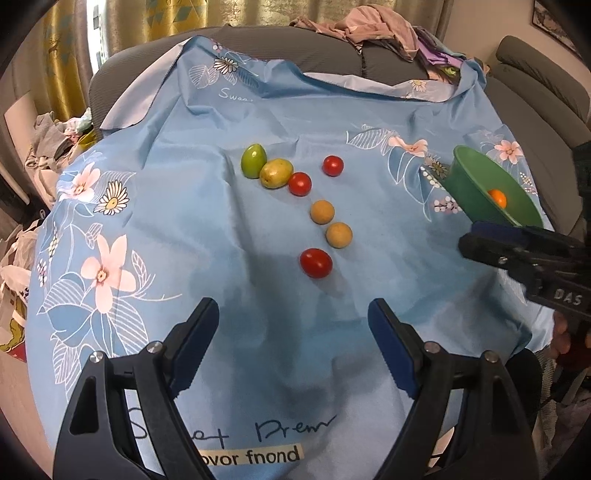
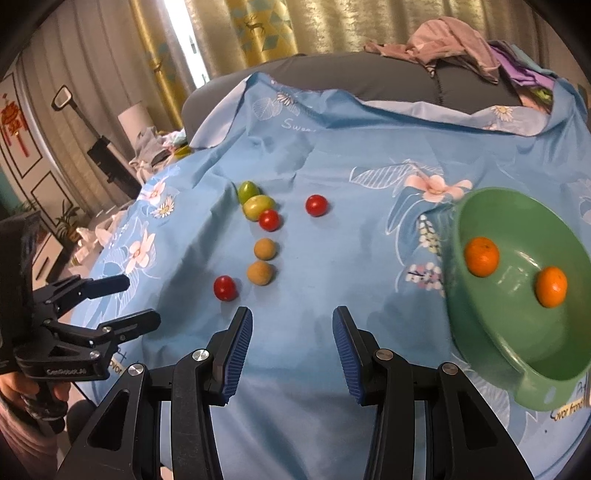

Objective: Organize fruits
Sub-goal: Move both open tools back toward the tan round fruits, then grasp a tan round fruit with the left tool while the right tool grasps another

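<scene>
Several small fruits lie on a blue floral cloth (image 1: 207, 229): a green fruit (image 1: 253, 156), a yellow-green fruit (image 1: 276, 172), three red tomatoes, the nearest (image 1: 316, 263) in front, and two tan round fruits (image 1: 322, 212) (image 1: 339, 234). A green bowl (image 2: 480, 332) at the right holds two oranges (image 2: 481, 256) (image 2: 551, 287). My left gripper (image 1: 293, 343) is open and empty, just short of the nearest tomato. My right gripper (image 2: 292, 332) is open and empty, between the fruits and the bowl.
The cloth covers a round surface in front of a grey sofa (image 1: 332, 51) with a pile of clothes (image 1: 373, 26). Bags and clutter (image 1: 22, 258) lie on the floor at the left. Curtains hang behind.
</scene>
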